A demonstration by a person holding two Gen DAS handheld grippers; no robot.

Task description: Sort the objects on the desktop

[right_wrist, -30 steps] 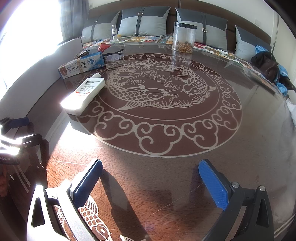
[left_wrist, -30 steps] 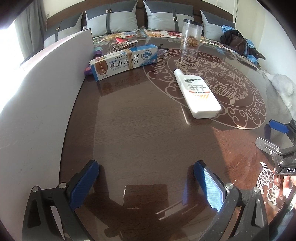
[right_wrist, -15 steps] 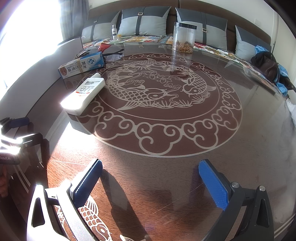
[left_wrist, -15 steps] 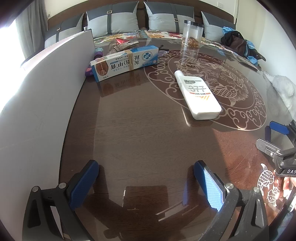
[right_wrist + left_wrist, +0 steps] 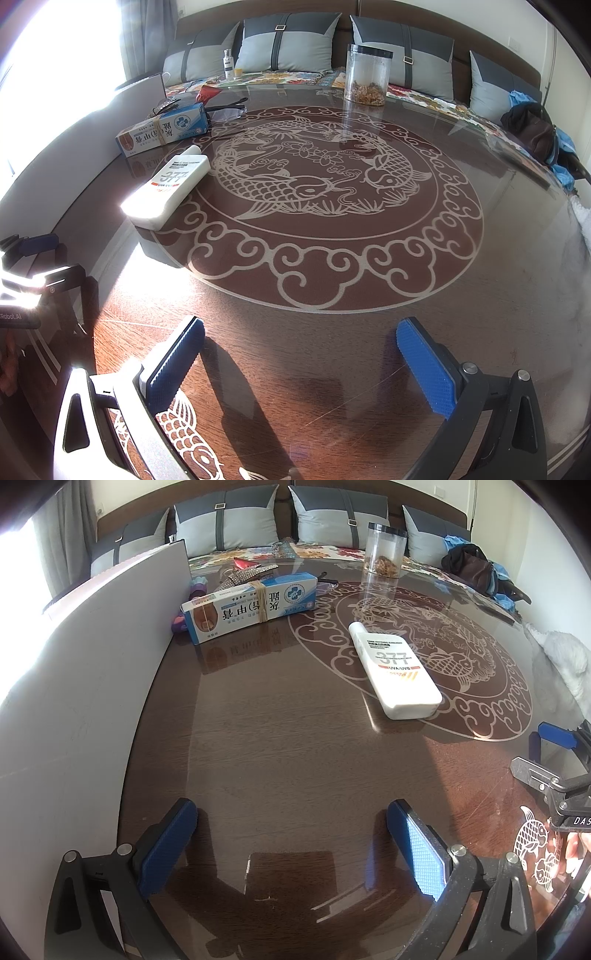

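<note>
A white sunscreen bottle (image 5: pixel 395 668) (image 5: pixel 168 188) lies flat on the round brown table (image 5: pixel 280 746). Beyond it lies a blue-and-white medicine box (image 5: pixel 251 607) (image 5: pixel 162 129) bound with a rubber band. A sparkly hair clip (image 5: pixel 243 574), black glasses (image 5: pixel 227 107) and a purple item (image 5: pixel 179 622) lie behind the box. My left gripper (image 5: pixel 291 830) hovers open and empty near the table's front, well short of the bottle. My right gripper (image 5: pixel 299 354) is open and empty too, to the right of the left one.
A white board (image 5: pixel 85 657) stands along the table's left side. A clear jar (image 5: pixel 384 552) (image 5: pixel 367 75) with brown bits stands at the far side. A cushioned bench (image 5: pixel 295 48) runs behind the table, with a dark bag (image 5: pixel 472 568) on it at the right.
The left wrist view has crept slightly forward toward the bottle and box. The right gripper has not moved.
</note>
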